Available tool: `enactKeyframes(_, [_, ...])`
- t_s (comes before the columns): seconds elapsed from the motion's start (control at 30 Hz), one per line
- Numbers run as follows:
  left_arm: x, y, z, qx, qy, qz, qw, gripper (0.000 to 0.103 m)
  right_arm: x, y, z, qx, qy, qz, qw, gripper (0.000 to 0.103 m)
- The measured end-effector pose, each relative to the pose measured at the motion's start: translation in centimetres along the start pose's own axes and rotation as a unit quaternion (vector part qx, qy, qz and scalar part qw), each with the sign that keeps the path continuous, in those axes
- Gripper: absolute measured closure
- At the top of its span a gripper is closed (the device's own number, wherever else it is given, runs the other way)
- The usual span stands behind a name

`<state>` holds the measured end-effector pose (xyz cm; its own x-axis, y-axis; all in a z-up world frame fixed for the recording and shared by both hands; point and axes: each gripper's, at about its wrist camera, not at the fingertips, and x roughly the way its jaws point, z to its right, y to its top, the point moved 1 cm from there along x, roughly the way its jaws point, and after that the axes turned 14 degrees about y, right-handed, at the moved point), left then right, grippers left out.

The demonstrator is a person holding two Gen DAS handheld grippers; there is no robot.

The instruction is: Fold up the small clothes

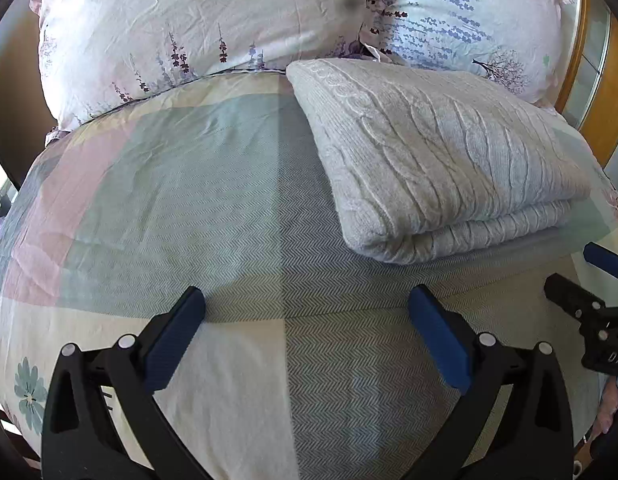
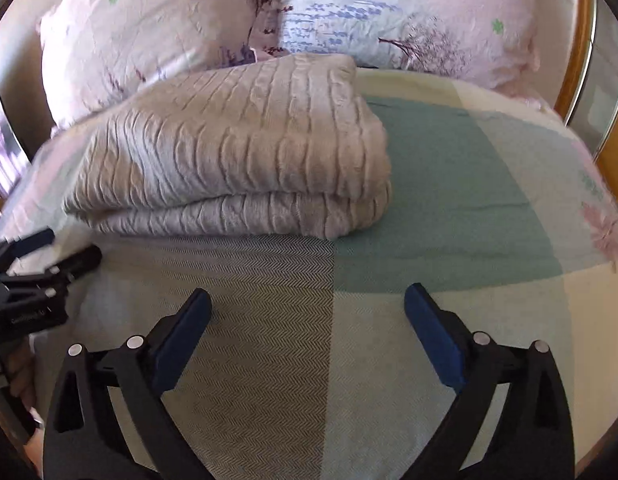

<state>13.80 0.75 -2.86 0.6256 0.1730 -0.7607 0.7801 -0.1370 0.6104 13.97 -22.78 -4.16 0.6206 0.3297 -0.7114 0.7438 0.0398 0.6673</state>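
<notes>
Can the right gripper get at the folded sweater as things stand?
Probably yes. The right gripper is open and empty, the sweater lies straight ahead on the bedspread, and nothing sits between them. The left gripper stays off to the side.

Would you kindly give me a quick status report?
Left gripper open, right gripper open, both empty. Sweater folded on bed. Nothing in the way.

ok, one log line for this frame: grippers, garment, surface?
left gripper: open, empty | right gripper: open, empty | knit sweater: folded, untouched | bedspread: under sweater
</notes>
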Motion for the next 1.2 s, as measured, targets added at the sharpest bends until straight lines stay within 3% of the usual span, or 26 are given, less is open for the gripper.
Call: enactKeyframes(1.2, [-0.17,-0.01,0.07,-0.003,0.003,0.001,1.0,0.002,0.18,-0.01,-0.23,-0.005,-0.005,-0.004,1.0,0.001])
